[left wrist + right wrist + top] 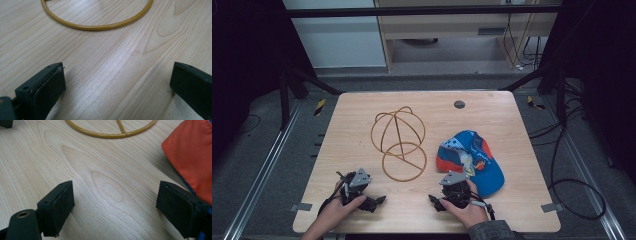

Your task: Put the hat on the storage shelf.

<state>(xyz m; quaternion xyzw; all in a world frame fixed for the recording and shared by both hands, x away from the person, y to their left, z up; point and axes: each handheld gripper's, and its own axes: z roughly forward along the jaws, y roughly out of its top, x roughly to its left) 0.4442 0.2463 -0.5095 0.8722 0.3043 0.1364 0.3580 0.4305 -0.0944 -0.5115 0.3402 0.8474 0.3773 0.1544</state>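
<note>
Black gripper [357, 192], grey three-cornered plate [360, 177]

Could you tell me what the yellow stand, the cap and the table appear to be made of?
The stand looks like bent metal wire with a glossy yellow coating: thin, smooth, shiny hoops. The cap seems soft woven fabric in blue and orange, lying slumped and creased. The table shows pale wood grain with a smooth satin finish, possibly laminate.

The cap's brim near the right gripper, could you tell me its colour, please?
Orange-red, the cap otherwise blue; clearest in the right gripper view.
</note>
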